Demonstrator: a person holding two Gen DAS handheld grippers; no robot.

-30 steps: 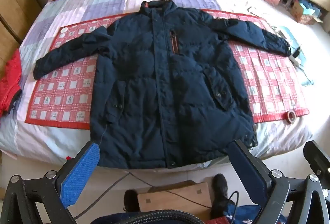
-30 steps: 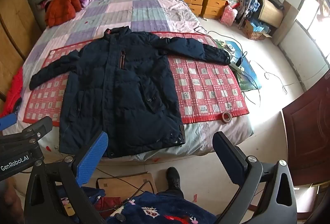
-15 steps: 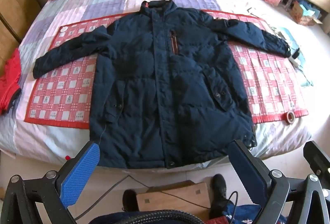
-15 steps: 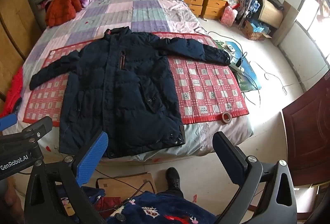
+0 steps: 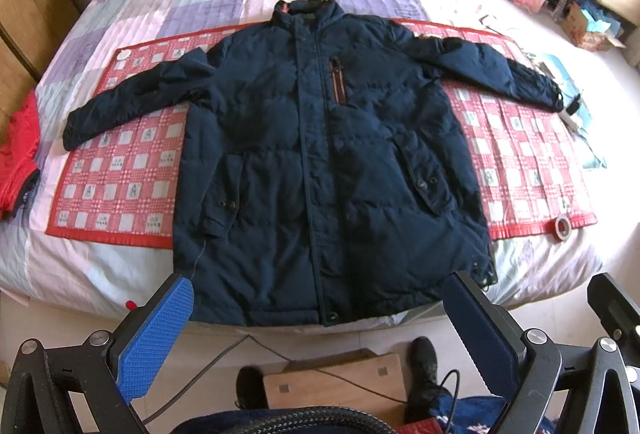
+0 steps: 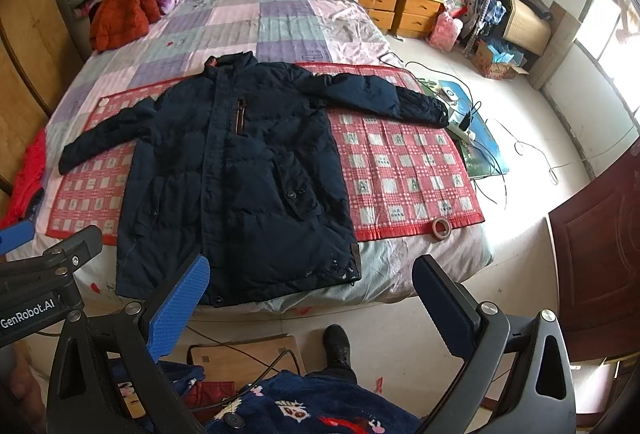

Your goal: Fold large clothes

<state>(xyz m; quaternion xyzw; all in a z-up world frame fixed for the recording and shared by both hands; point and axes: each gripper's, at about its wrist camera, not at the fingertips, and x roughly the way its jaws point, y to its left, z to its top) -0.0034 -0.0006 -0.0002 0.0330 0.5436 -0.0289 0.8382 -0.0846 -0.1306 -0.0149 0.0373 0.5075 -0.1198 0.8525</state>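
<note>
A bed (image 6: 280, 14) with a patchwork quilt and wooden headboard fills the room, nightstands (image 6: 400, 10) beside it. On a red checked mat (image 5: 520, 162) lies a navy padded coat (image 5: 320, 162), front up and zipped, collar toward the headboard, hem at the foot edge, sleeves spread sideways. A tape roll (image 5: 563, 228) sits on the mat's corner. The left gripper (image 5: 320, 318) and right gripper (image 6: 316, 298) hover spread wide, holding nothing.

Daylight floods in from the window (image 6: 612, 14) on the right wall, washing the floor (image 6: 532, 162) beside the bed nearly white with glare. The navy coat (image 5: 320, 154) reads dark, its quilting hard to see. Both fisheye views bend straight lines strongly at the edges, and the right view's corners are vignetted black. Focus is sharp throughout.
</note>
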